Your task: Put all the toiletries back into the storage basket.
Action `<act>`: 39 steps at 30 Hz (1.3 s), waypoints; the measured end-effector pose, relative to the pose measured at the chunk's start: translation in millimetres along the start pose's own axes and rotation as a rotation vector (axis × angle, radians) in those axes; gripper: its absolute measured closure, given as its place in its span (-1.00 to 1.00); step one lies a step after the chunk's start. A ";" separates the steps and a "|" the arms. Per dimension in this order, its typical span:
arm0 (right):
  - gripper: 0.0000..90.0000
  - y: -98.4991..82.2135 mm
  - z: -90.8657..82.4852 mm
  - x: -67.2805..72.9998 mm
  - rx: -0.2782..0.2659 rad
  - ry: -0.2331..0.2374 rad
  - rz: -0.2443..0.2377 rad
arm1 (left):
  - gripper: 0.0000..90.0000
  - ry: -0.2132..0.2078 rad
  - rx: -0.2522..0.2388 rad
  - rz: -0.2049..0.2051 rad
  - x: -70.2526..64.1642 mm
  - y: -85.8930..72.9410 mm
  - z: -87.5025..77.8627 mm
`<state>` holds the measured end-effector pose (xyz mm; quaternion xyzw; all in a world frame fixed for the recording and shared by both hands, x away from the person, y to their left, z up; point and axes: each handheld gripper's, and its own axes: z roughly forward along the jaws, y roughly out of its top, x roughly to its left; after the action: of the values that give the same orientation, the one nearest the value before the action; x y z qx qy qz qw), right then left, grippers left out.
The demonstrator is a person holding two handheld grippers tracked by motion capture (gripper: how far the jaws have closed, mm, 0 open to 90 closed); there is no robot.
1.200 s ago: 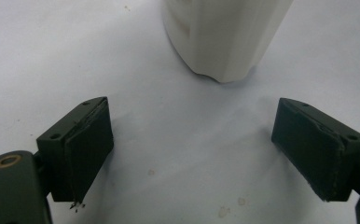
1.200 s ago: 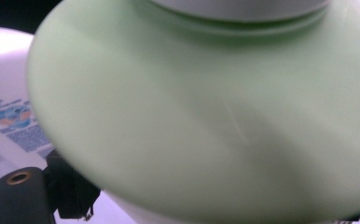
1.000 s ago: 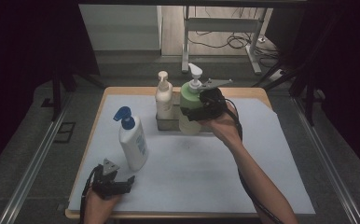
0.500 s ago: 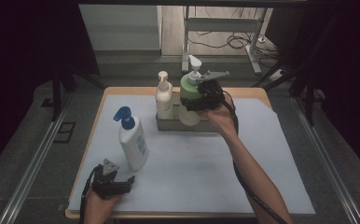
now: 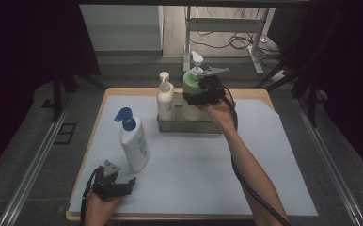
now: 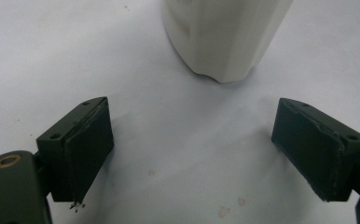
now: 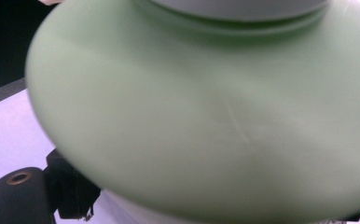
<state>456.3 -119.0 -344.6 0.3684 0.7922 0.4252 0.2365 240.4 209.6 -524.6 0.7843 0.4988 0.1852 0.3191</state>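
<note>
High view, left gripper [image 5: 123, 184]: near the tabletop's [image 5: 264, 155] front edge, well in front of the metal tray [image 5: 189, 125]; jaws wide apart, nothing between them.
Blue-capped bottle [image 5: 133, 143]: upright, front-left of the tray; its printed label is too small to read.
White pump bottle [image 5: 165, 98]: standing in the tray's left end.
Green bottle [image 5: 193, 92]: at the tray's right end, right gripper [image 5: 199, 94] against its shoulder, jaws seemingly clamped on it.
Risk: the rounded shoulder could slip, or the bottle could knock its white neighbour.
</note>
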 end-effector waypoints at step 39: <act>-0.73 -39.2 44.0 -4.2 0.087 0.017 0.013 | -0.73 0.001 0.002 0.002 0.1 0.0 -0.1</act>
<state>474.1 -114.7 -400.7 0.3798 0.8094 0.3950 0.2110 240.4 209.7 -524.5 0.7849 0.4985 0.1854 0.3179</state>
